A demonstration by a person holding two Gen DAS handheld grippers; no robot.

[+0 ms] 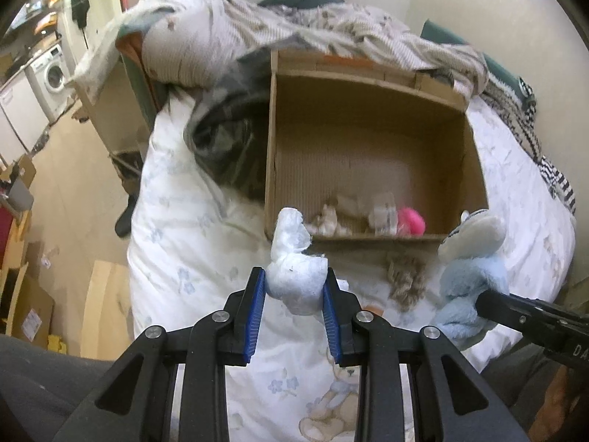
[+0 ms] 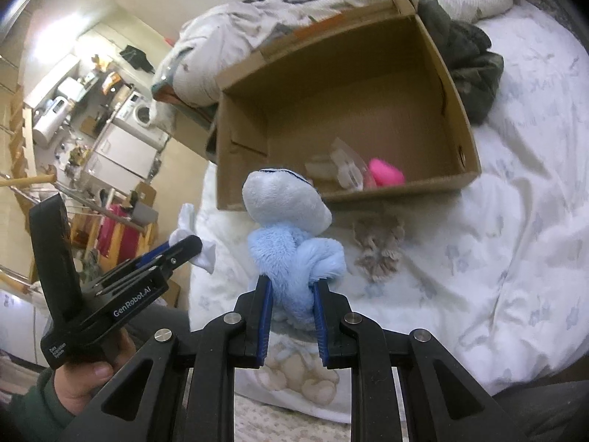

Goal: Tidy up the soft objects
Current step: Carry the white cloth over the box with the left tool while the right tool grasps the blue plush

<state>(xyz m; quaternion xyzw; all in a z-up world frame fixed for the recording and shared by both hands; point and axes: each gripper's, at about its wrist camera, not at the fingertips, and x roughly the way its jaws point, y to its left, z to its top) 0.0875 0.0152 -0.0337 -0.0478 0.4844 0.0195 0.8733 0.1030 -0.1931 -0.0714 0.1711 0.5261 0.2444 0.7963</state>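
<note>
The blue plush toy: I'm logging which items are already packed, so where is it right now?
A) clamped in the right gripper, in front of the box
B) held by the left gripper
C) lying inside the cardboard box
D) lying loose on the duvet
A: the blue plush toy sits pinched between the blue pads of the right gripper, on the near side of the cardboard box, not inside it.

Bed [image 1: 176, 228] under floral duvet; washing machine [image 1: 51, 73] beyond; pale walls [image 1: 478, 0].
</note>
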